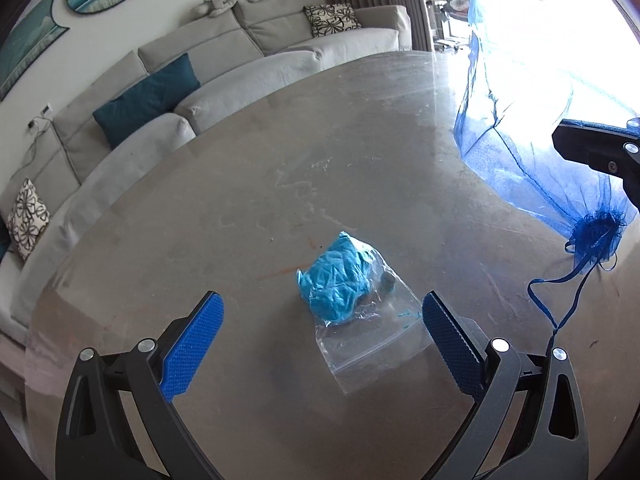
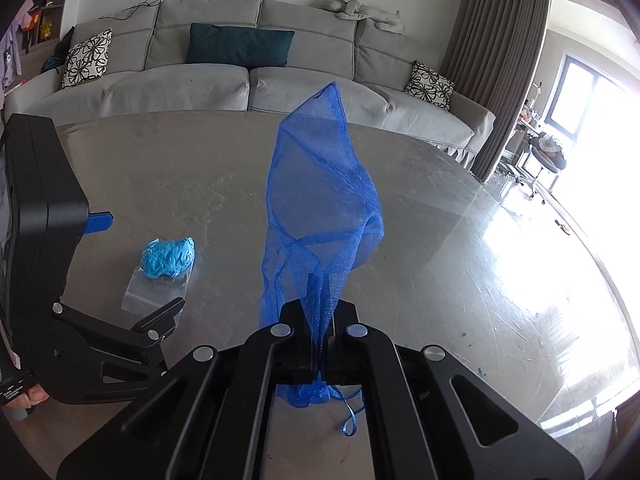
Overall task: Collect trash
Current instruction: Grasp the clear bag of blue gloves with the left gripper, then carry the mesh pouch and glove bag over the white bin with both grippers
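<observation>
A clear zip bag (image 1: 362,342) with crumpled light-blue material (image 1: 335,280) inside lies on the glossy round table (image 1: 240,208). My left gripper (image 1: 322,316) hovers just above it, open, its blue pads either side of the bag without touching. In the right wrist view the same zip bag (image 2: 156,284) lies at the left, with the left gripper (image 2: 140,272) over it. My right gripper (image 2: 318,304) is shut on a blue mesh drawstring bag (image 2: 320,200), which stands up from its jaws. That mesh bag (image 1: 520,152) hangs at the right of the left wrist view, its gathered neck and cord trailing down.
A grey sofa (image 2: 248,80) with teal and patterned cushions runs along the table's far side. Curtains (image 2: 496,60) and a bright window stand at the right. Small blue scraps (image 2: 464,334) lie on the table at the right. A person's fingers (image 2: 28,398) show at the lower left.
</observation>
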`<state>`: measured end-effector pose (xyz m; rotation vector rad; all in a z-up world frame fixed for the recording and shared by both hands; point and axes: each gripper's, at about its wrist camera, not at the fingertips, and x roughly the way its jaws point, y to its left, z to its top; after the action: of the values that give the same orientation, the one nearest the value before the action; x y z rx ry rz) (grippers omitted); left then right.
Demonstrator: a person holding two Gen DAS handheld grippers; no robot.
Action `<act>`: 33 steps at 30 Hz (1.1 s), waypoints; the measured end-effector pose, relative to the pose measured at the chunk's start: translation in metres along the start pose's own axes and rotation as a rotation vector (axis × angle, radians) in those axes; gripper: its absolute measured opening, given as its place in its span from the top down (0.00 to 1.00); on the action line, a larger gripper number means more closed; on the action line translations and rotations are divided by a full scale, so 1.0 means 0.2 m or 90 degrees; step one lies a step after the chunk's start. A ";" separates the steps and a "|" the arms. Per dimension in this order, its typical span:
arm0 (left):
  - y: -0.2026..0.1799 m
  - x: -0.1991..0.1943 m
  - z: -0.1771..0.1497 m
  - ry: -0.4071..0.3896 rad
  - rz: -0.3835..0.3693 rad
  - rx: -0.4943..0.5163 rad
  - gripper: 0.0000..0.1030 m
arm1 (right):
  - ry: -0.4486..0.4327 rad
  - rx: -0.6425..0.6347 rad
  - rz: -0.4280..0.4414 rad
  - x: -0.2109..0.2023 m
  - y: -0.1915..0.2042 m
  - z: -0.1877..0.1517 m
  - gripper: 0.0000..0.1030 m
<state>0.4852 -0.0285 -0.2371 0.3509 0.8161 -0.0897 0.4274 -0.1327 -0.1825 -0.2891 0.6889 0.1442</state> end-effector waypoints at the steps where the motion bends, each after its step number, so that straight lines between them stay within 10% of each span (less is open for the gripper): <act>1: -0.01 0.01 0.00 0.007 -0.003 0.005 0.04 | 0.001 0.000 0.002 0.01 0.00 0.00 0.99; 11: -0.01 -0.05 0.00 0.006 -0.021 0.012 0.11 | -0.009 0.012 0.018 0.01 -0.05 -0.04 0.99; 16: -0.15 -0.10 -0.01 -0.020 -0.007 0.086 0.62 | -0.012 0.011 0.016 -0.01 -0.07 -0.06 0.99; 33: -0.08 -0.36 -0.05 -0.074 -0.007 0.065 0.67 | -0.034 0.019 0.009 -0.21 -0.07 -0.09 0.99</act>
<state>0.4246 -0.0441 -0.1952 0.4328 0.7003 -0.1610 0.3880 -0.1535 -0.1664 -0.2515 0.6393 0.1544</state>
